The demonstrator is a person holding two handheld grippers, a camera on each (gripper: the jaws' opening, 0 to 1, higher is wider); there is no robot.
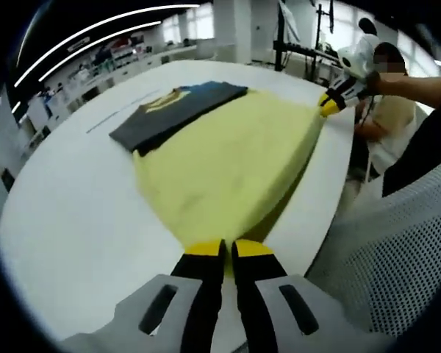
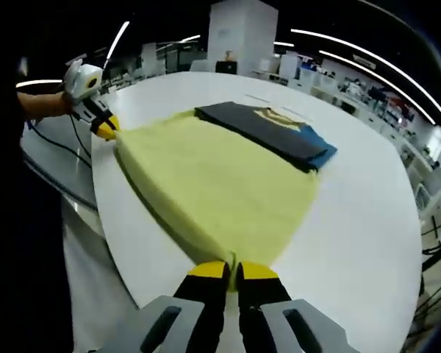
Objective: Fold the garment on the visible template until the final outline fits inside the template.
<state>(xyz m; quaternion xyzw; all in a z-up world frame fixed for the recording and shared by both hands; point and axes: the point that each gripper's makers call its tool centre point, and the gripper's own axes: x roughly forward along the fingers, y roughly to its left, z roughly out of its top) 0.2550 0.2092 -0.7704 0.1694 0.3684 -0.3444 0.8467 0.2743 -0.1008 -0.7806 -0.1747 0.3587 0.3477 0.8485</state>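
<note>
Left gripper view: my left tongs [image 1: 228, 248] rise from the bottom, yellow tips pressed close together with a corner of the yellow garment [image 1: 231, 158] pinched between them. The cloth spreads away from the tips across the white table [image 1: 73, 213], mostly flat, with its near right edge lifted a little and casting a shadow along the table's rim. At the far left of the garment a dark grey folded garment [image 1: 178, 112] lies flat, with a yellow print and a blue patch on top; the yellow cloth overlaps or touches its near edge. Far right, my right tongs [image 1: 329, 104] grip the opposite corner of the yellow garment, jaws closed on it, and the cloth is drawn taut toward them. A white mesh chair back [image 1: 397, 250] stands near right, off the table. I cannot make out a template outline. Right gripper view: my right tongs [image 2: 233, 271] come up from the bottom, tips nearly shut and clamped on the near corner of the yellow garment [image 2: 213, 184]. The cloth fans out over the table [image 2: 353, 220]. The dark grey folded garment [image 2: 268, 131] sits at its far right edge, blue patch toward the right. Far left, my left tongs [image 2: 107, 129] hold the other corner at the table's edge.
</note>
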